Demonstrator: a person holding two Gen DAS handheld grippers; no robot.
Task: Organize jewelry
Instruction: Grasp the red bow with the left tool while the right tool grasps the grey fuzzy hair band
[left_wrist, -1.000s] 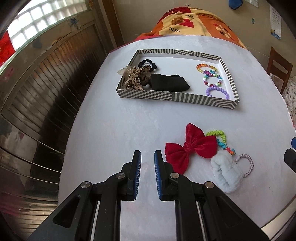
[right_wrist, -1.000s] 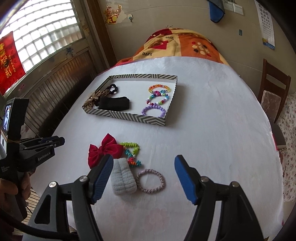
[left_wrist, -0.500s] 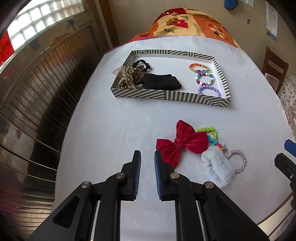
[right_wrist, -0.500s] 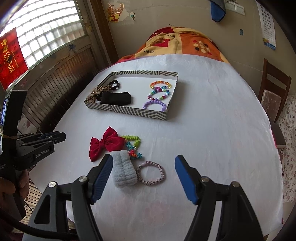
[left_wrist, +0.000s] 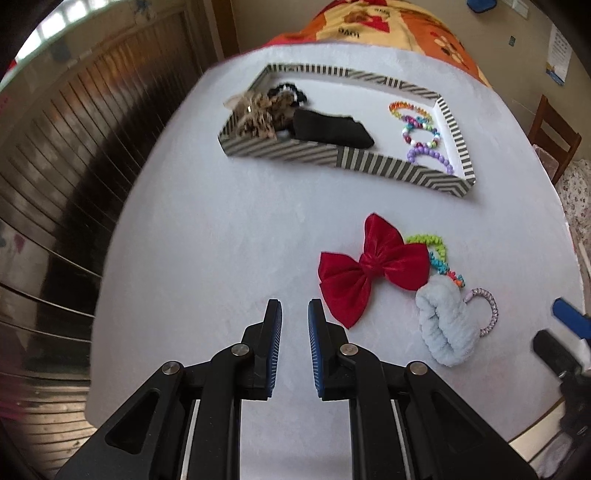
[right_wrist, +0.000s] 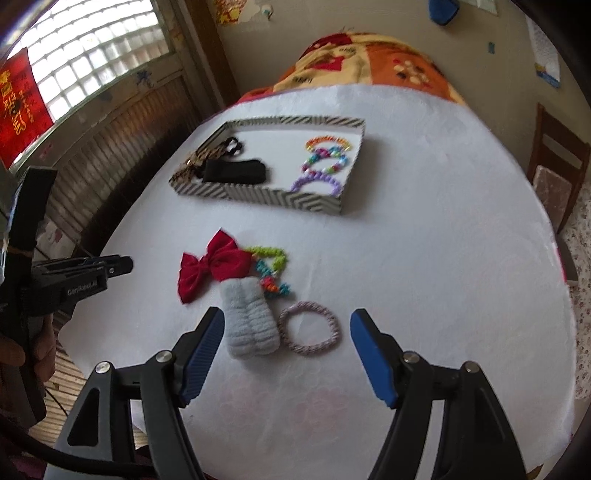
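Observation:
A red bow (left_wrist: 373, 264), a colourful coil bracelet (left_wrist: 439, 254), a pale fluffy scrunchie (left_wrist: 441, 325) and a pink braided hair tie (left_wrist: 493, 310) lie together on the white table. My left gripper (left_wrist: 294, 306) hovers just left of the bow, its jaws almost together with nothing between them. In the right wrist view my right gripper (right_wrist: 287, 321) stands wide open above the scrunchie (right_wrist: 249, 321) and the hair tie (right_wrist: 334, 325), with the bow (right_wrist: 212, 264) beyond. Neither gripper touches anything. The striped tray (left_wrist: 369, 162) holds dark hair bands and bead bracelets.
A wooden chair (right_wrist: 557, 162) stands past the table's right edge. An orange patterned blanket (right_wrist: 369, 62) lies beyond the far end. A wood-panelled wall (left_wrist: 74, 147) runs along the left. A hand (right_wrist: 14, 354) holds the left gripper's body (right_wrist: 66, 288) at the left.
Both grippers have sunk toward the table and tipped further down, so the loose items look larger and nearer. Nothing on the table has moved.

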